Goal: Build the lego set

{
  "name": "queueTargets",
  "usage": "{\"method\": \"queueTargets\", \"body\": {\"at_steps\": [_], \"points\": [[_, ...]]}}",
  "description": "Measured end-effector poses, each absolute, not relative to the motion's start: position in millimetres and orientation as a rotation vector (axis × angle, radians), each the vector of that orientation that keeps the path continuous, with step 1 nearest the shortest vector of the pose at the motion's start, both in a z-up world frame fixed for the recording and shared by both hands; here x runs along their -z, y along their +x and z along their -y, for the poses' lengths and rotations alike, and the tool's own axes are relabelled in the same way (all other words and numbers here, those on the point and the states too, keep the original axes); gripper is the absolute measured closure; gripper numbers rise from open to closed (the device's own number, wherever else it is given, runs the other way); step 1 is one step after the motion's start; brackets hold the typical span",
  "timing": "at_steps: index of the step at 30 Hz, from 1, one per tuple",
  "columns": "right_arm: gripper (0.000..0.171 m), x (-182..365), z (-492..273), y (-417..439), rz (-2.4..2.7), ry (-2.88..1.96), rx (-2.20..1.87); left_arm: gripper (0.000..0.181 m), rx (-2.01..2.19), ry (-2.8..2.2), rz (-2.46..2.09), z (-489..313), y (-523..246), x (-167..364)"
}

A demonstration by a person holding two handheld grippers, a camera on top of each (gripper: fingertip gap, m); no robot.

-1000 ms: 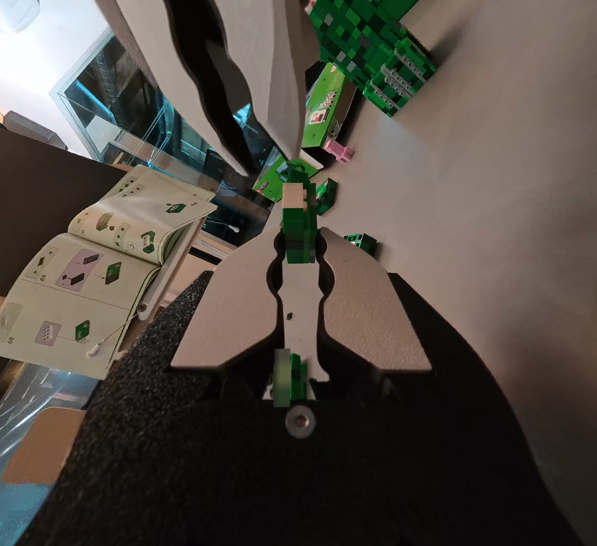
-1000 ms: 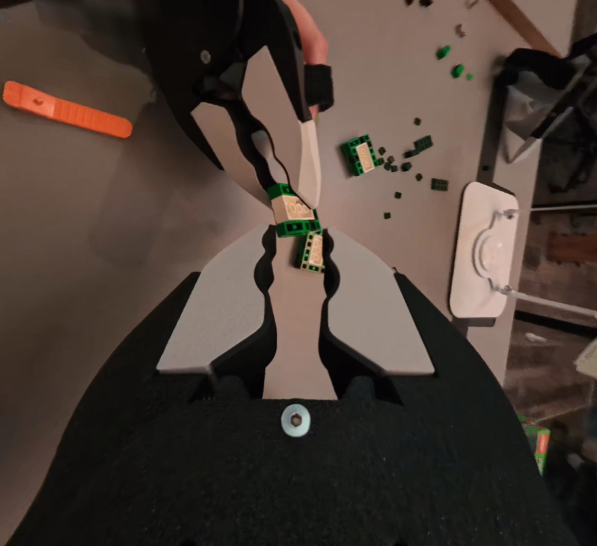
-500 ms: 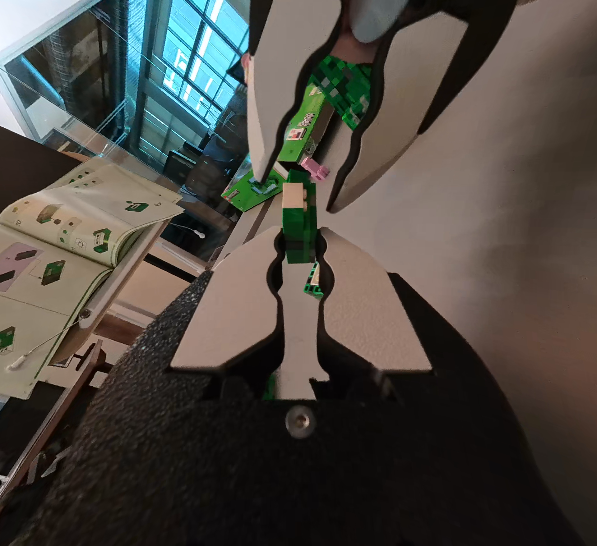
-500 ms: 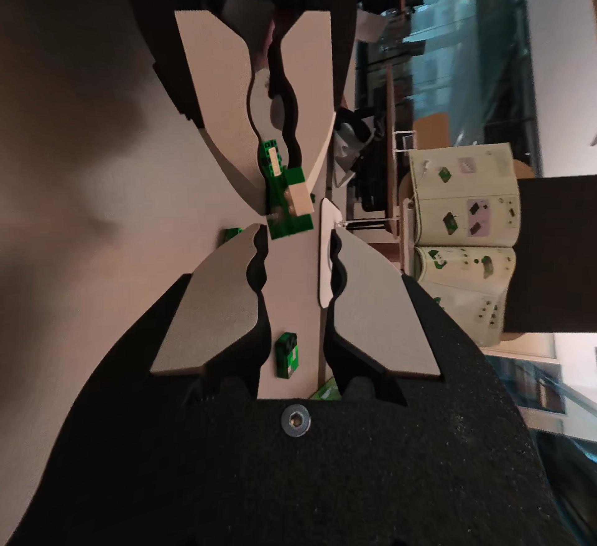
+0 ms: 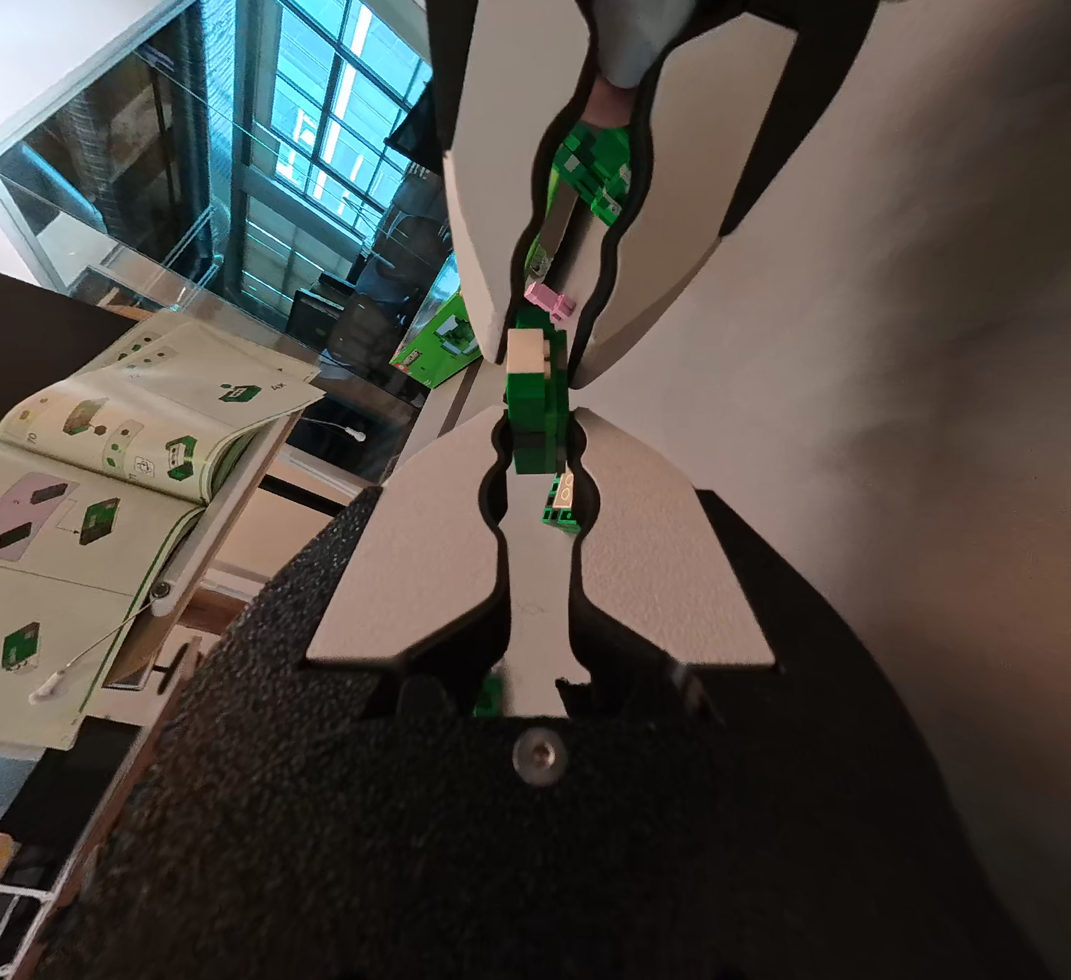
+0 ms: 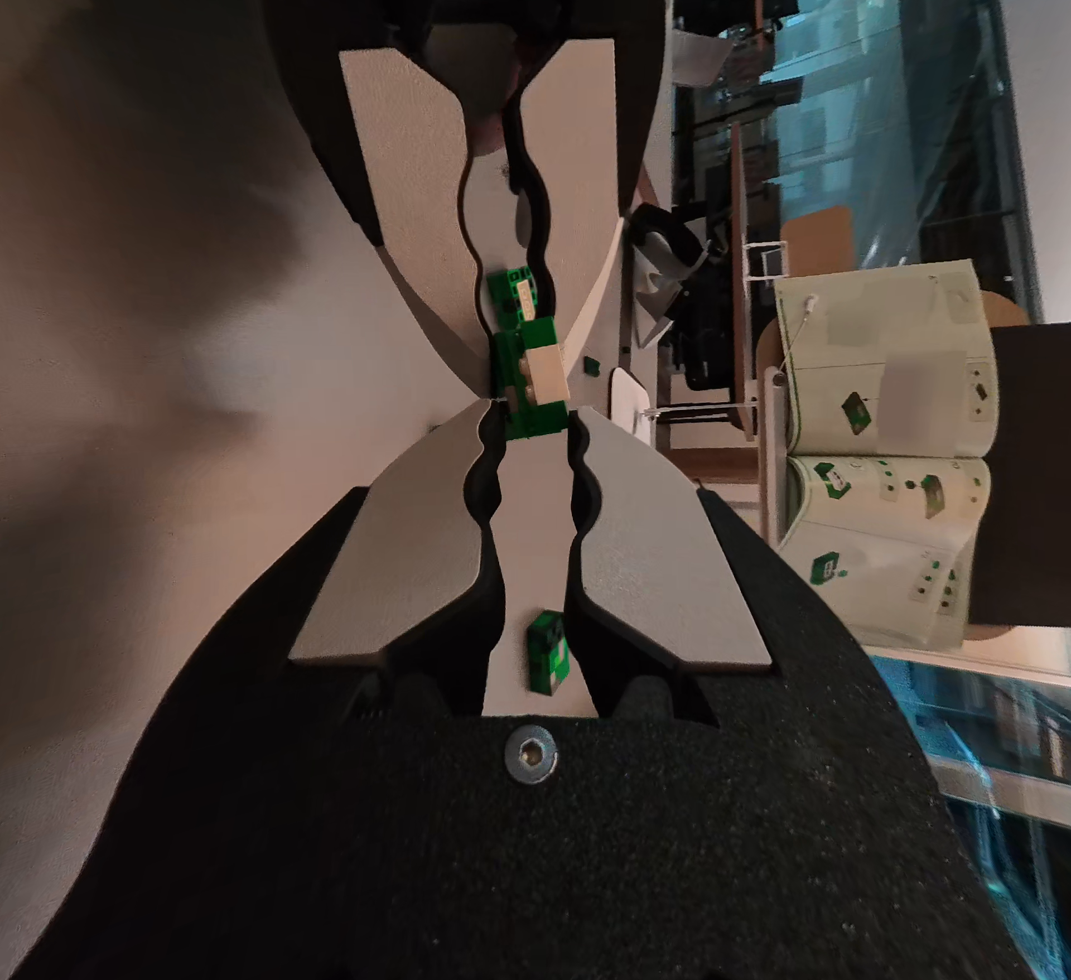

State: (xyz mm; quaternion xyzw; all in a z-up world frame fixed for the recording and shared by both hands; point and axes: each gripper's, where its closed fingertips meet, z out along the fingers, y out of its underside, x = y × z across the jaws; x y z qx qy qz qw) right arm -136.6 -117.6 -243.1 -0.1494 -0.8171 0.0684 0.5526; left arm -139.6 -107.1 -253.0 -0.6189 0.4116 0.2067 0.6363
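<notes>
A small green lego assembly (image 5: 530, 407) with a cream brick on one side hangs in the air between both grippers, above the grey table (image 5: 840, 372). My left gripper (image 5: 536, 425) is shut on its near end. My right gripper (image 5: 536, 367) comes in from the opposite side, tip to tip, and its fingers close on the far end. In the right wrist view the same assembly (image 6: 545, 378) sits between my right gripper (image 6: 530, 416) and the left gripper (image 6: 524, 367) facing it.
An open instruction booklet (image 5: 145, 465) stands on a holder at the table edge, also in the right wrist view (image 6: 869, 459). A large green build (image 5: 597, 170), a pink piece (image 5: 547, 300) and a green box (image 5: 446, 338) lie beyond. Small green sub-assemblies (image 5: 562, 500) (image 6: 547, 651) lie on the table. Less than 4 cm separates the two grippers' tips.
Both grippers swung up off the table and now face each other. The right gripper's open fingers have come in and closed on the far end of the assembly held by the left.
</notes>
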Motion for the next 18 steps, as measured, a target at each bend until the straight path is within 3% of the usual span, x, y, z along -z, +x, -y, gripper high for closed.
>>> {"method": "queueTargets", "body": {"at_steps": [18], "points": [[0.152,240.8,122.5,-129.4,2.008,-0.397,-0.298,0.164,-0.636,-1.278,-1.046,117.9,-131.1,244.7]]}}
